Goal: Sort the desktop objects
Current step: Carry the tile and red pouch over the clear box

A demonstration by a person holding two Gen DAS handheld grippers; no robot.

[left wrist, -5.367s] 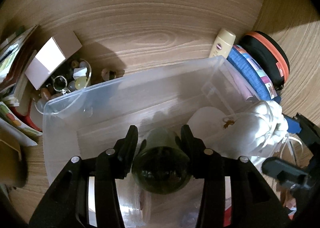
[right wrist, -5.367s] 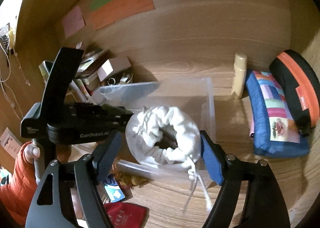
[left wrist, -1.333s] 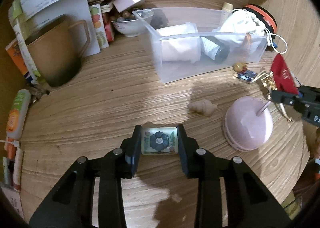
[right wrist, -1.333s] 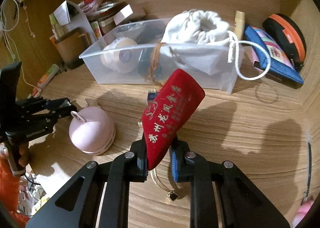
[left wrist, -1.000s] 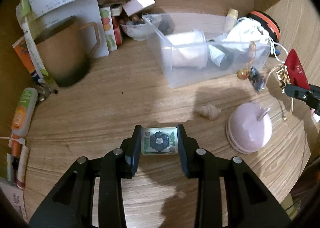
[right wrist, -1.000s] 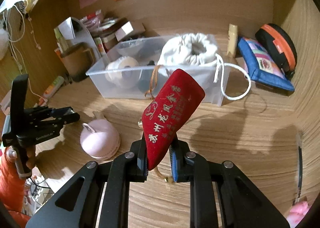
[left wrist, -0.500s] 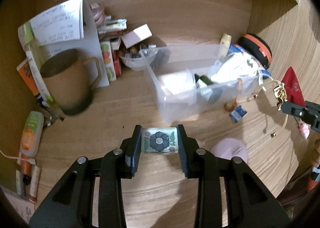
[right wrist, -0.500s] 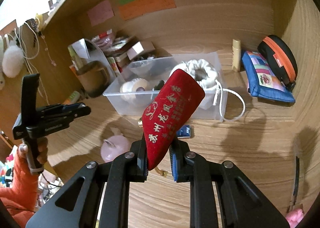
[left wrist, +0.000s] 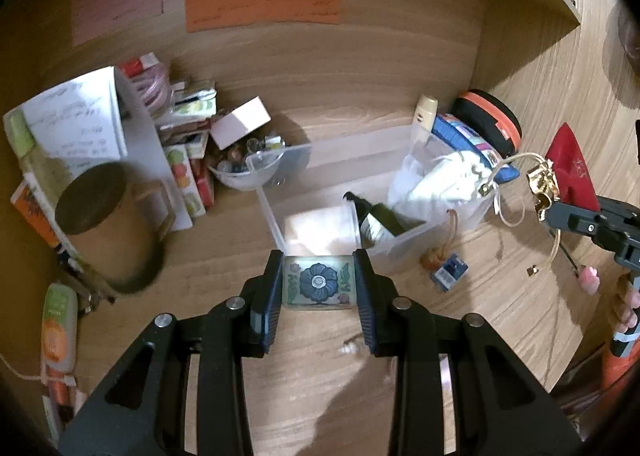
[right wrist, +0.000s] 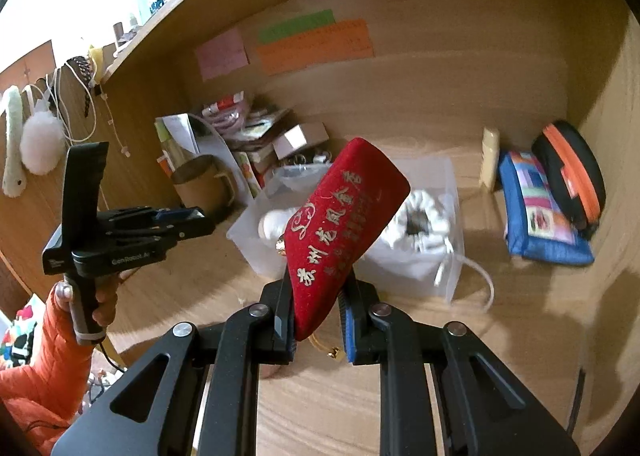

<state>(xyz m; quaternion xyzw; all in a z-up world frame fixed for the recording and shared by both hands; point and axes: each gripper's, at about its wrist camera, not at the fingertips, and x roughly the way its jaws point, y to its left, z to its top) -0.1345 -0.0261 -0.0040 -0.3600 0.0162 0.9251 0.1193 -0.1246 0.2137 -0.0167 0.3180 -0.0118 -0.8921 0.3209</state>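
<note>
My left gripper [left wrist: 319,288] is shut on a small tin with a blue flower [left wrist: 319,283], held high above the desk in front of the clear plastic bin [left wrist: 404,240]. The bin holds a white roll [left wrist: 320,230], a dark bottle [left wrist: 380,222] and a white drawstring bag [left wrist: 444,184]. My right gripper [right wrist: 316,316] is shut on a red velvet pouch with gold writing [right wrist: 340,232], held up in front of the bin [right wrist: 448,288]; a gold cord and charm [right wrist: 334,352] hang below it. The pouch also shows in the left wrist view [left wrist: 572,172].
A brown mug [left wrist: 108,228], books and papers [left wrist: 80,132] and a bowl of trinkets [left wrist: 248,172] stand at the back left. A cream tube [right wrist: 490,160], blue pouch [right wrist: 540,212] and black-orange case [right wrist: 572,176] lie at the right. A small blue charm [left wrist: 448,276] lies by the bin.
Both grippers have risen higher above the desk, each keeping its object. The bin and desk objects look smaller and farther; the pink round case has dropped out of view.
</note>
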